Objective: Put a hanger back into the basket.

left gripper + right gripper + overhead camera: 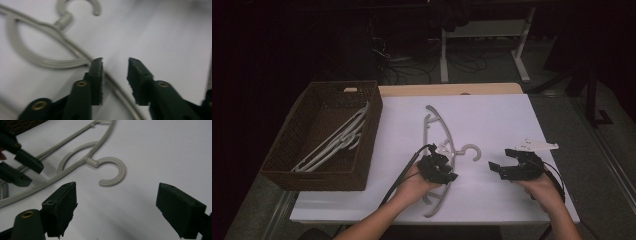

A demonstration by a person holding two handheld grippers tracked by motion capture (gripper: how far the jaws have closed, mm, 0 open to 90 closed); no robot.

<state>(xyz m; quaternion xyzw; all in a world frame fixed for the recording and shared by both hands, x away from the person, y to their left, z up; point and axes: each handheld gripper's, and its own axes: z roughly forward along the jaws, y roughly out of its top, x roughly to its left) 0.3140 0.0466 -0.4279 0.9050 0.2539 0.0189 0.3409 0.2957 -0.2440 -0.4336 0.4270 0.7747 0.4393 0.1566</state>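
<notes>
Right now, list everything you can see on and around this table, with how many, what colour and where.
Hanger on the table: one, grey, lying flat mid-table, hook toward the right side.
Hangers in the basket: several, exact count unclear, light grey, stacked inside.
Basket: one, dark brown wicker, left edge of the table.
Table: one, white top, wooden strip at the far edge.
Cables: a tangle, dark, on the floor beyond the table.
Left hand-held gripper: one, black, open, at the hanger's bar.
Right hand-held gripper: one, black, open, right of the hook.
</notes>
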